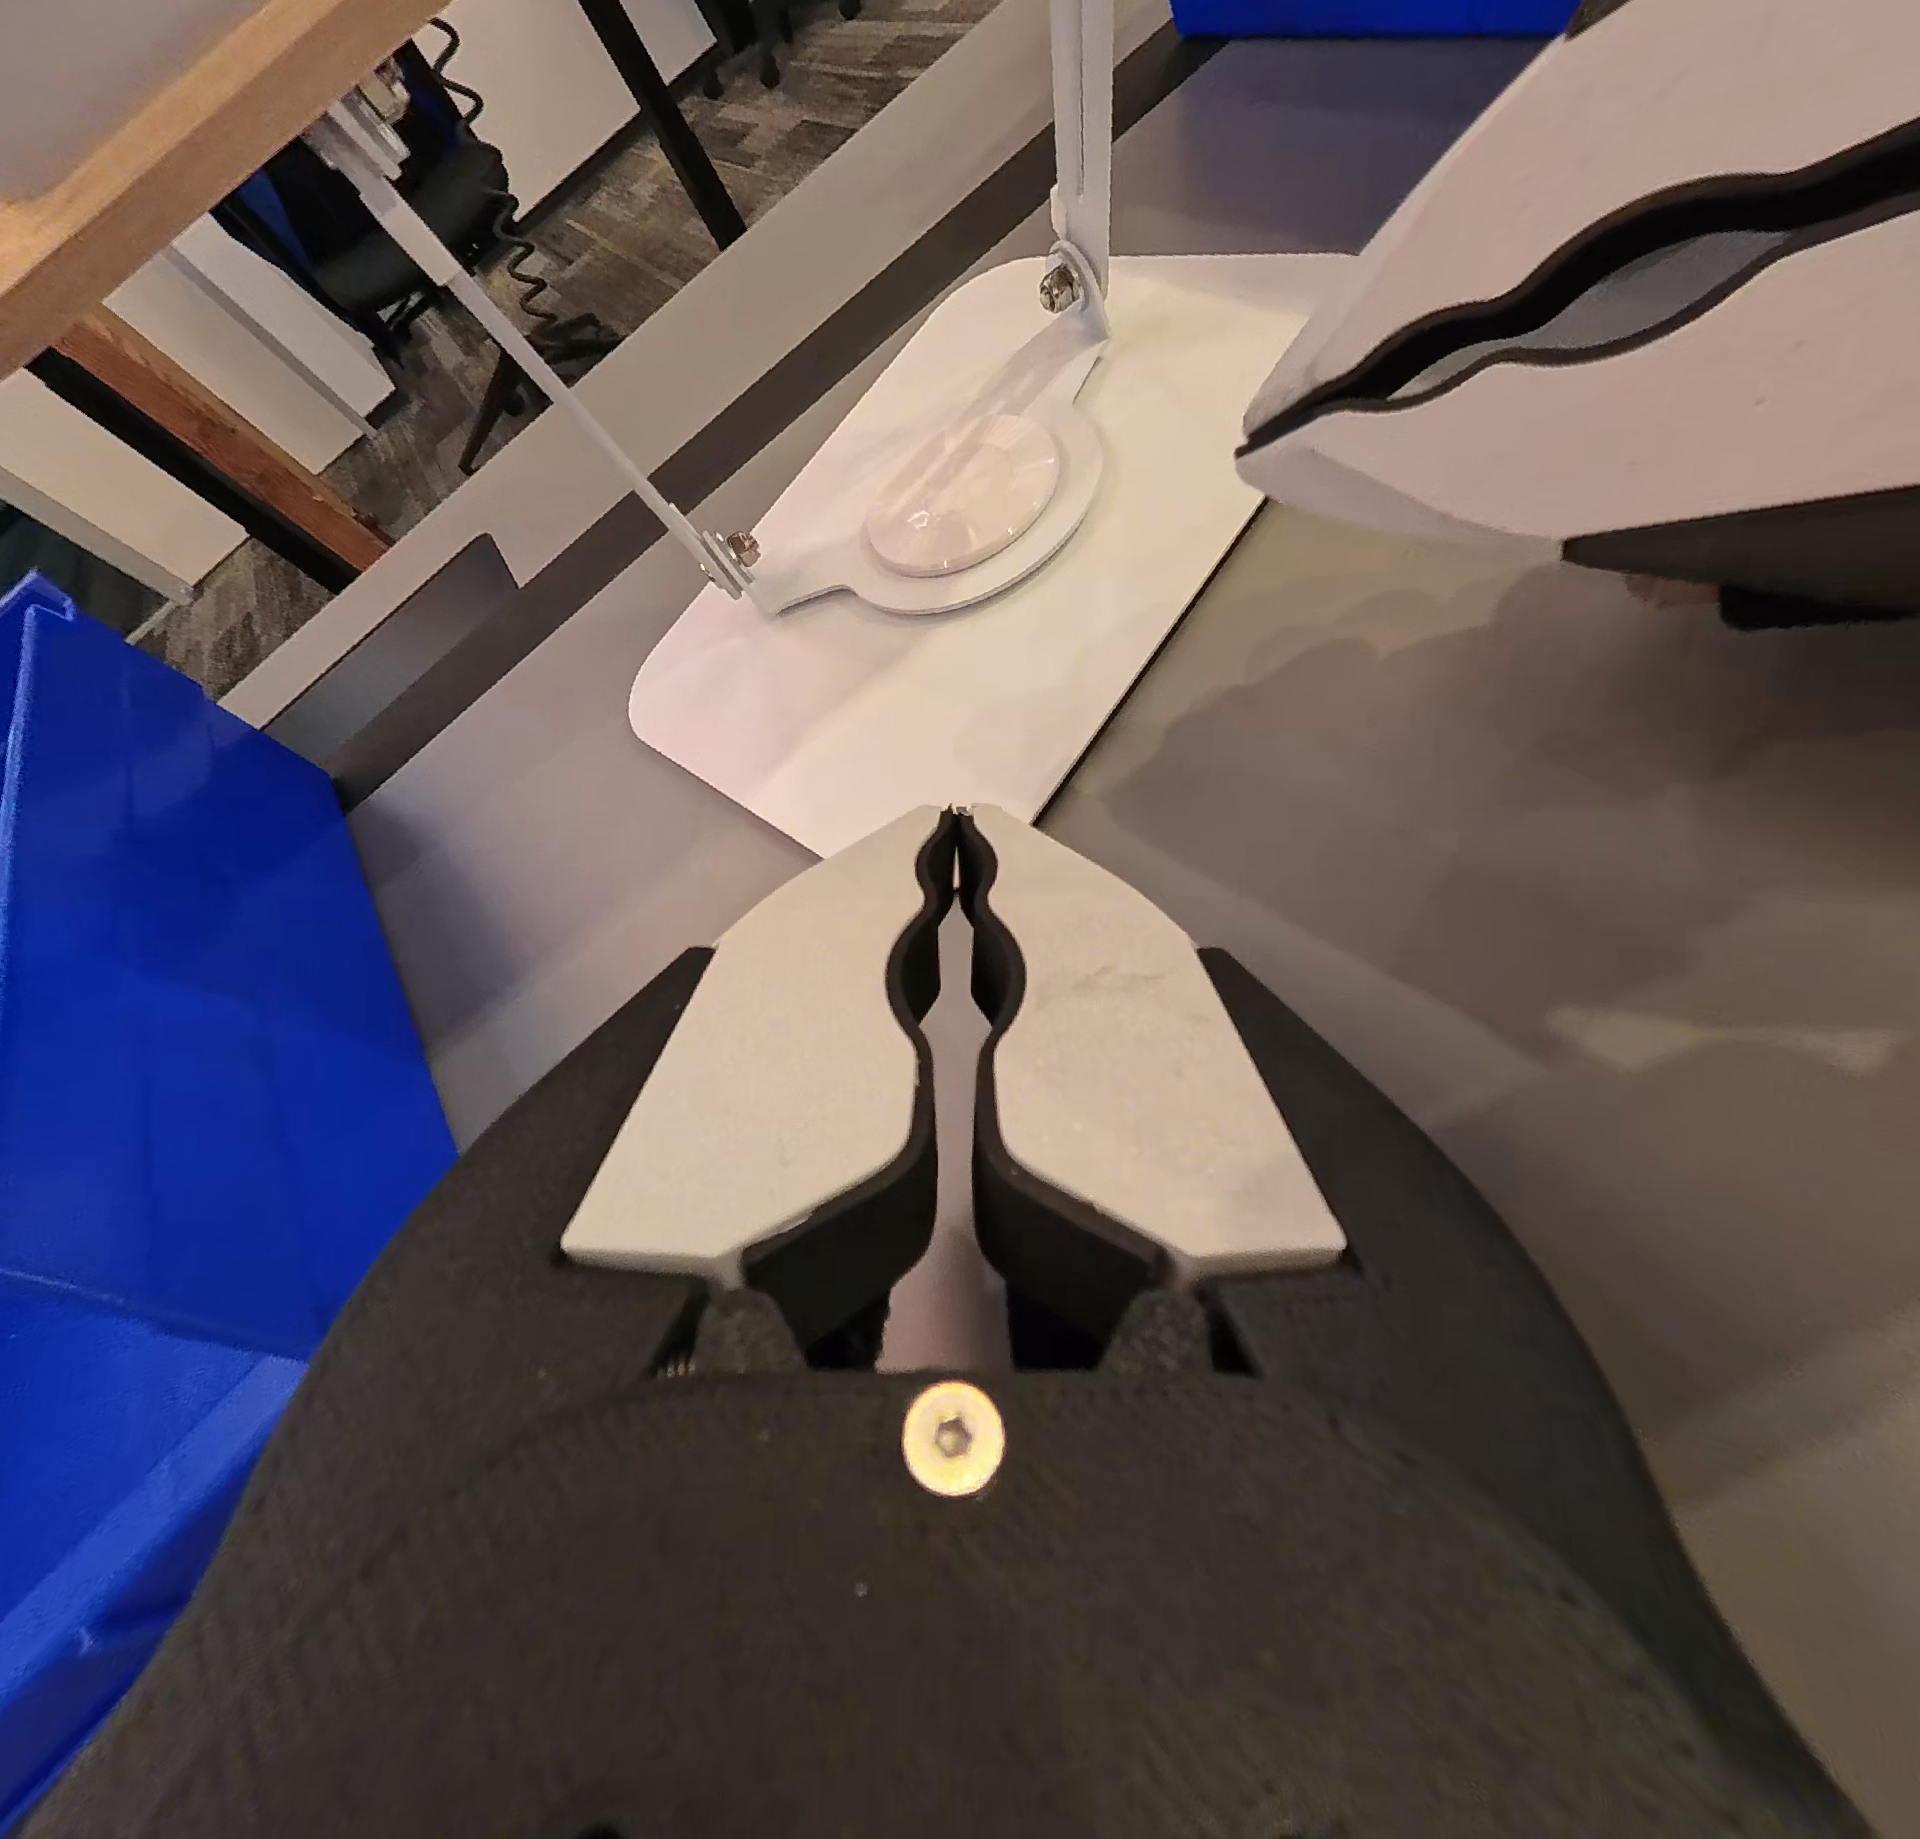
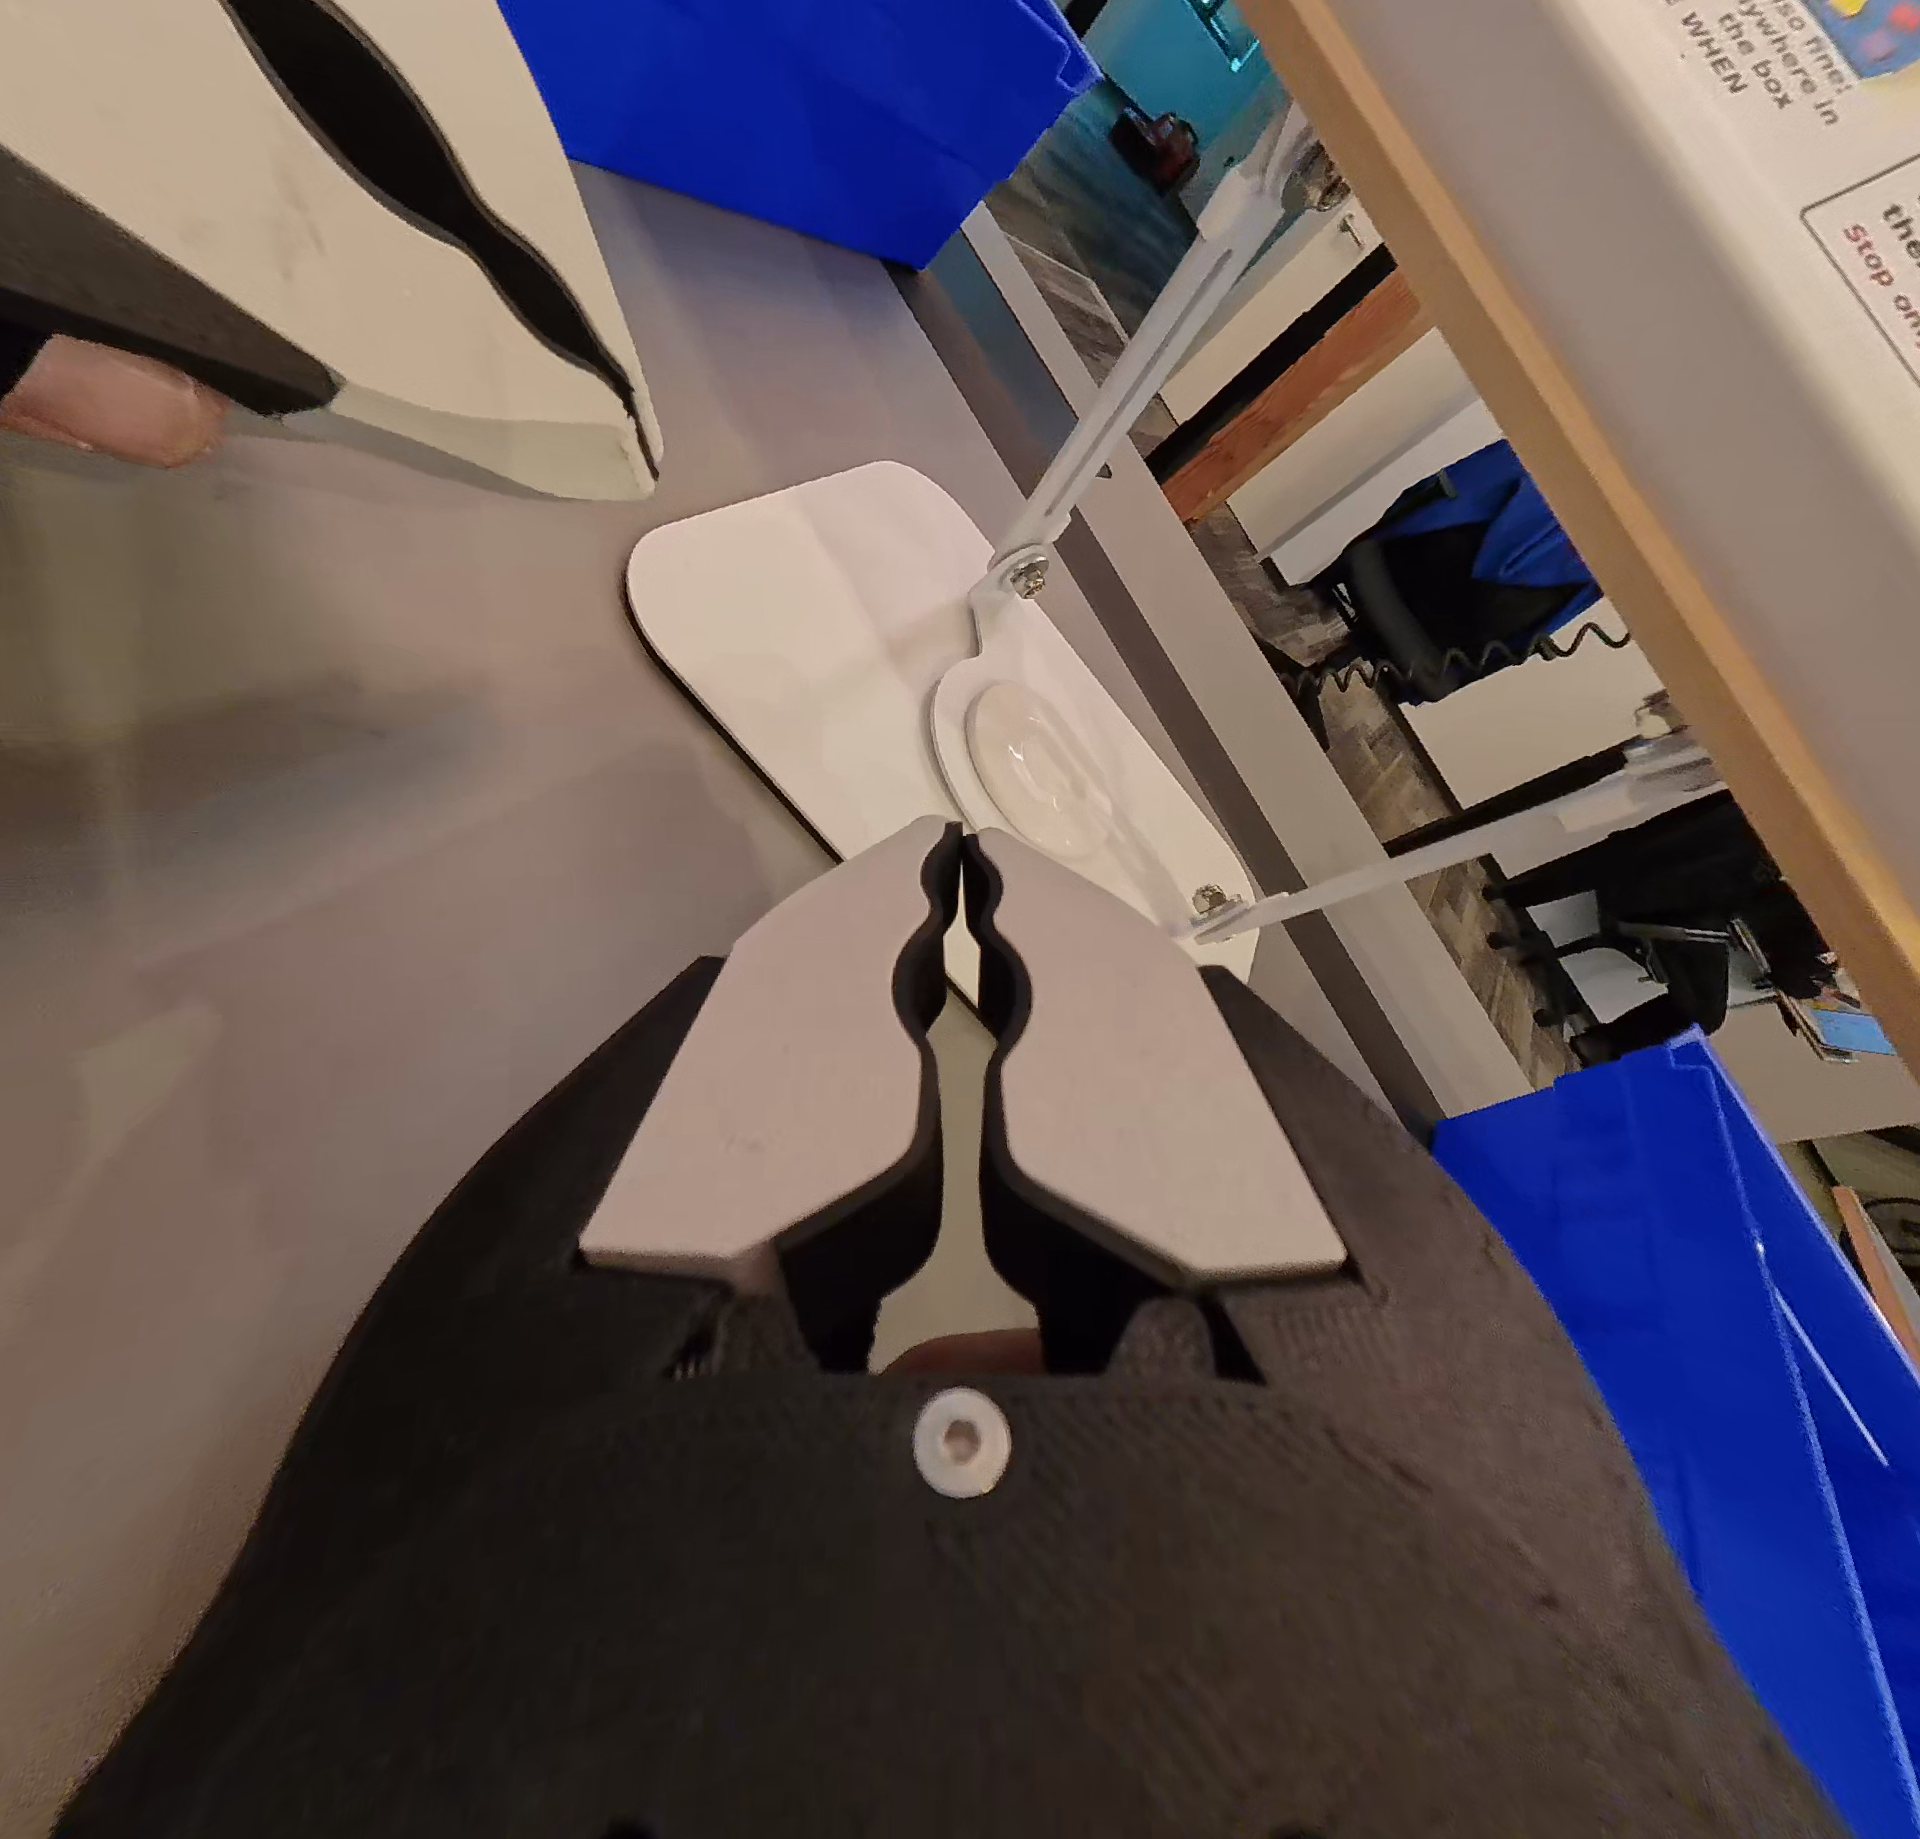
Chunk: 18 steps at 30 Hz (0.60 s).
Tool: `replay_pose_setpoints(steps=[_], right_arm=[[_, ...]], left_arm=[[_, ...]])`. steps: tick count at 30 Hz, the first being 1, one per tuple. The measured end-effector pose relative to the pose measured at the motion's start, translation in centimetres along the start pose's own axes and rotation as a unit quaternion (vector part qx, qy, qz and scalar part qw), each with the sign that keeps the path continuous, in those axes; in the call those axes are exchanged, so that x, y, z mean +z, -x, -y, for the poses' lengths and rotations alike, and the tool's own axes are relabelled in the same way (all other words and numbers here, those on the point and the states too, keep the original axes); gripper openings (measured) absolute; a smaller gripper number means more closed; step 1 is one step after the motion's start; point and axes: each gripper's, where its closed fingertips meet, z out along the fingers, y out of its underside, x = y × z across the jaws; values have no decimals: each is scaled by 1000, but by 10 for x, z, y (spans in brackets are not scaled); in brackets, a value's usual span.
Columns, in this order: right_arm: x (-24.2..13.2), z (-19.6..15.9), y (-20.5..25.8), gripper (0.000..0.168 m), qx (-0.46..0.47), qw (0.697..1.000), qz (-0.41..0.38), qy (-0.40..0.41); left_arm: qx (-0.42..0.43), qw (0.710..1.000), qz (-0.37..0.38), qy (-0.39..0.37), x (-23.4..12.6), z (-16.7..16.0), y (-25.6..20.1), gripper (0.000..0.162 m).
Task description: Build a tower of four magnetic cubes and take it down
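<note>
No magnetic cubes visible in either view, so their location can't be told. Left claw (image 1: 961,815) clenched, fingertips meeting, nothing between them, poised over the near edge of a white base plate (image 1: 883,709) on the grey bench (image 1: 1455,958). Right claw (image 2: 961,839) also clenched and empty, over the same plate (image 2: 790,626) from the other side. Plate carries a round clear disc (image 1: 971,516) and thin white struts (image 1: 582,366) bolted on. Blue bin (image 1: 156,958) just left of left claw; another blue bin (image 2: 1704,1374) beside right claw.
</note>
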Motion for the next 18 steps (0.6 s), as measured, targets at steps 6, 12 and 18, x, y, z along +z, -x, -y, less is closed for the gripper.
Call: replay_pose_setpoints(steps=[6, 12, 18], right_arm=[[0, 0, 1, 0, -4, 1000, 1, -1], [-1, 0, 2, 0, -5, 1000, 3, -2], [-2, -1, -1, 0, 1, 1000, 1, -1]], left_arm=[[1, 1000, -1, -2, 0, 1, 0, 0], [0, 1000, -2, -2, 0, 1, 0, 0], [-4, 1000, -2, -4, -1, 1, 1, 0]])
